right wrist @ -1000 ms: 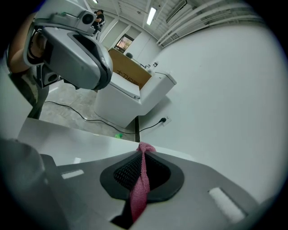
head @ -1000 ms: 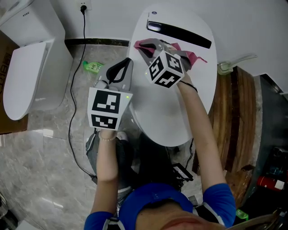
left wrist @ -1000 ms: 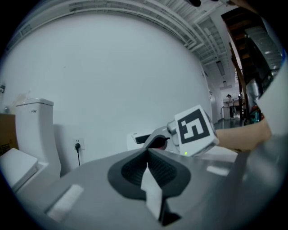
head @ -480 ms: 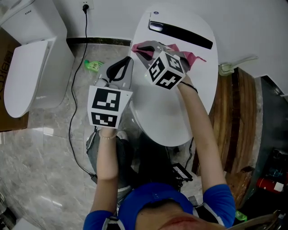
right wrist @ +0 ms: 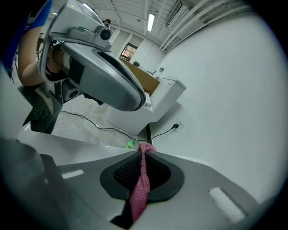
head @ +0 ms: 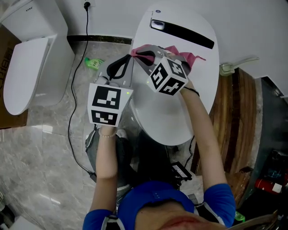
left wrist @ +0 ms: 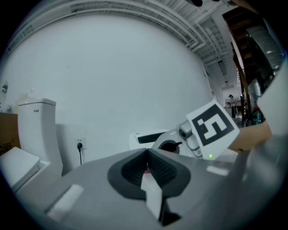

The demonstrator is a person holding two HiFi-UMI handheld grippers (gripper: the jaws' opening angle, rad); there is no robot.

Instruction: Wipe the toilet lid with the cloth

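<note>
Showroom floor: toilet (head: 167,120), second toilet (head: 31,58)

The left gripper (head: 125,63) and right gripper (head: 139,54) are grey shells with black ribbed pads (right wrist: 119,173), each bearing a white cube (head: 107,105) with black square markers. Blue short sleeves (head: 218,197) show at the bottom; a dark wristband (head: 190,88) circles one wrist.

Two toilets (head: 27,72) (head: 166,117), two grippers (head: 129,58) (head: 143,56), one cloth (head: 191,56), one green bottle (head: 93,63), one socket (head: 87,4), one cable (head: 72,94).
</note>
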